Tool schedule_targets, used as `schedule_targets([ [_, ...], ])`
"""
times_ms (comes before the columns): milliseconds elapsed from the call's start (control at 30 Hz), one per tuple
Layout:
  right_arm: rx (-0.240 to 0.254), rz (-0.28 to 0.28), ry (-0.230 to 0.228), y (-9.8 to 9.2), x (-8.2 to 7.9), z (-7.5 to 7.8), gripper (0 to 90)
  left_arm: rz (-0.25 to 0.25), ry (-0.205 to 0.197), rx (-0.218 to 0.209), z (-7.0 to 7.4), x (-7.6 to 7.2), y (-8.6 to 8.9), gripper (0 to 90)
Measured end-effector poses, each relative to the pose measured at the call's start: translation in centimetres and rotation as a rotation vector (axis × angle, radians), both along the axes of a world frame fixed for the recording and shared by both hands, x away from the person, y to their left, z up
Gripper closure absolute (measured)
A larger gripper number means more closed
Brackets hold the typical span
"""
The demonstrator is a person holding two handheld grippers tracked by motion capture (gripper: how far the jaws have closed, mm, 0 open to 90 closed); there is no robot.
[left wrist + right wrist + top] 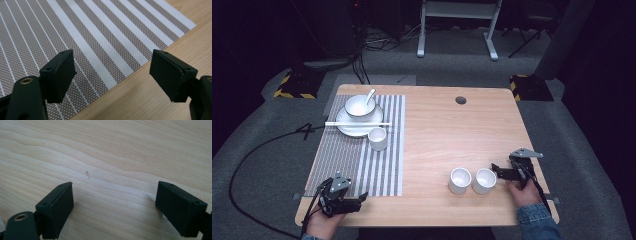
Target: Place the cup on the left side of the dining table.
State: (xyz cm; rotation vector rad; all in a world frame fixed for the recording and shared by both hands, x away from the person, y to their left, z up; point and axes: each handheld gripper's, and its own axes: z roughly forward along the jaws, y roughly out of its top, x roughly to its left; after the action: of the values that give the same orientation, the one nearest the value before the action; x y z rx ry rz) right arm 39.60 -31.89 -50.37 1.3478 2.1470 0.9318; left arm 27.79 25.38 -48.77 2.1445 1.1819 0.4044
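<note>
Wooden table (437, 130) before us: left gripper (357, 201) fingers spread over the striped placemat's (377, 150) near edge, right gripper (498, 170) released beside two white cups (472, 180).

On the desk (437, 130) a placemat (382, 165) lies at the left. At its far end a plate (349, 127) carries a bowl (359, 107) with a spoon (370, 95) in it, chopsticks (357, 123) lie across the plate, and a cup (377, 138) stands just beside. Two cups (472, 180) stand side by side near the front right.

Table (447, 135) lit from above – dark surroundings; close-ups slightly soft.
</note>
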Motion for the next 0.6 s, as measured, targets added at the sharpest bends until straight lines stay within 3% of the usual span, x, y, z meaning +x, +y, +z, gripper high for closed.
schedule_targets([
  [133, 0.000, 0.000, 0.000, 0.0, 0.0, 0.0, 15.1, 0.002, 0.015, 0.023, -0.8, -0.2, -0.4, 20.1],
  [233, 0.000, 0.000, 0.000, 0.0, 0.0, 0.0, 15.1, 0.007, 0.004, 0.034, -1.2, -0.2, -0.5, 16.5],
  [367, 0.000, 0.000, 0.000, 0.0, 0.0, 0.0, 15.1, 0.020, -0.033, 0.009, -1.6, -0.3, -0.4, 14.1],
  [400, 0.000, 0.000, 0.000, 0.0, 0.0, 0.0, 15.1, 0.029, -0.063, -0.022, -2.1, -0.3, -0.5, 11.5],
  [600, 0.000, 0.000, 0.000, 0.0, 0.0, 0.0, 15.1, 0.063, -0.072, -0.012, -2.2, -0.5, -0.9, 8.8],
])
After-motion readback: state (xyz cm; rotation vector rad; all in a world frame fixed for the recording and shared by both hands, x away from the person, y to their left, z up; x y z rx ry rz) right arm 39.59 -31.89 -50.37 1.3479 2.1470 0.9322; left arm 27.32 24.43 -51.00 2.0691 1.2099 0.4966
